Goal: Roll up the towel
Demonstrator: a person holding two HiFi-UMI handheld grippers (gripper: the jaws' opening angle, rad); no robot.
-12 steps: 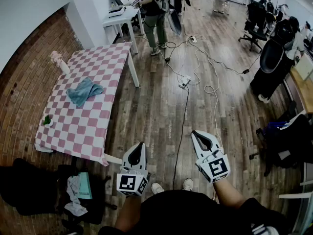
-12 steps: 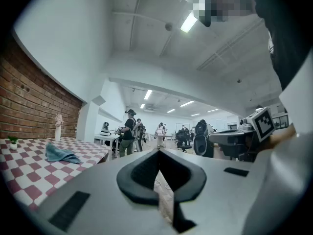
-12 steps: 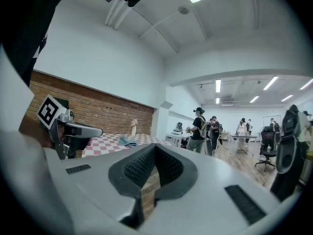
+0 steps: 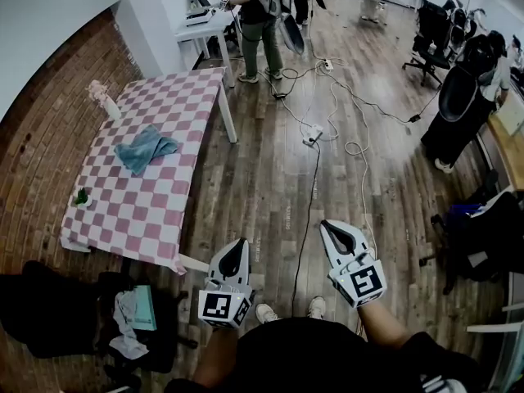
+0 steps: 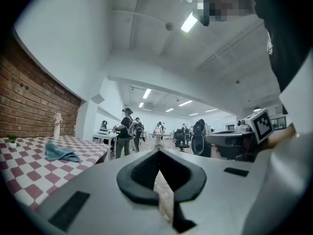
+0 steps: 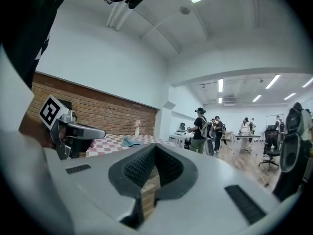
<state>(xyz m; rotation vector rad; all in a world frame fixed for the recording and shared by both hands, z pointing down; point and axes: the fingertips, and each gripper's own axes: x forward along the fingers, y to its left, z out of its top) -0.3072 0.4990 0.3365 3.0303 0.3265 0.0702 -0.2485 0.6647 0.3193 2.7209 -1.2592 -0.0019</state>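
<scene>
A crumpled blue towel [image 4: 145,149] lies near the middle of a table with a pink-and-white checked cloth [image 4: 168,105] at the left of the head view. The same towel [image 5: 60,152] shows low at the left of the left gripper view, and as a small blue heap [image 6: 130,141] far off in the right gripper view. My left gripper [image 4: 237,250] and right gripper [image 4: 331,230] are held level over the wooden floor, well away from the table. Both are shut with nothing between the jaws.
A small potted plant [image 4: 80,196] and a pale figurine [image 4: 99,95] stand on the checked table. Cables and a power strip [image 4: 311,136] run across the floor. People stand by a white table [image 4: 206,28] at the back. Office chairs [image 4: 454,97] stand right; bags lie below the table.
The view has shifted slightly, so the table and floor sit a little lower and to the right in the picture. Both grippers keep their pose, shut.
</scene>
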